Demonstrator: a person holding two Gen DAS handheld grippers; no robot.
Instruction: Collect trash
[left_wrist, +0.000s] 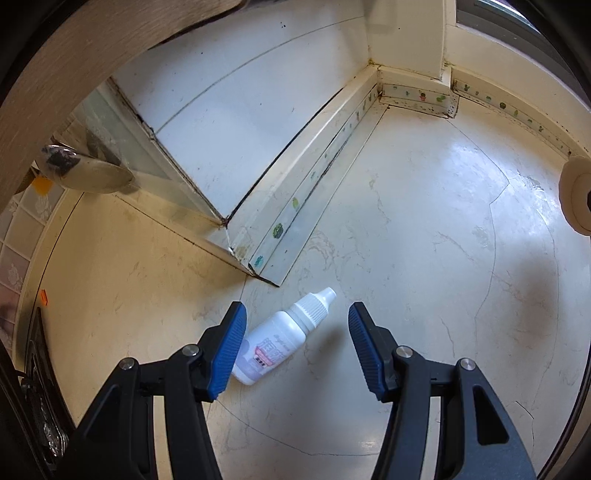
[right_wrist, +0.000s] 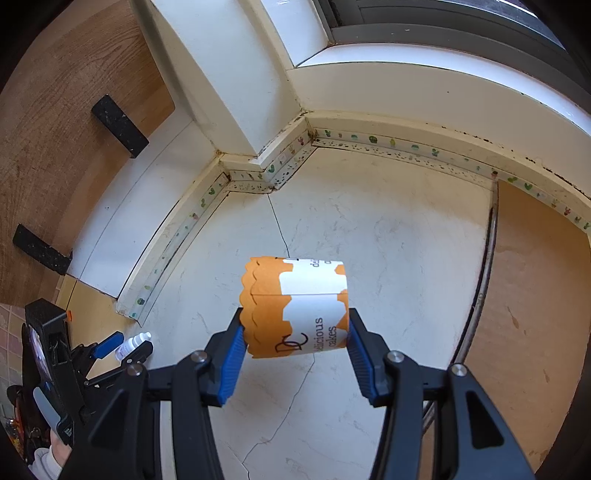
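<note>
— How far along is the tidying?

— Partway, I'd say. The right gripper (right_wrist: 295, 332) is clenched on an orange-and-white paper cake wrapper (right_wrist: 295, 306), lifted off the floor. The left gripper (left_wrist: 295, 325) hangs released over a small white dropper bottle (left_wrist: 280, 336) lying on its side between the pads, not gripped yet.

— And the room?

— Glossy pale marbled floor (left_wrist: 424, 240), cracked in places, with a cactus-patterned strip (right_wrist: 406, 146) along the skirting. No bin that I can see.
</note>
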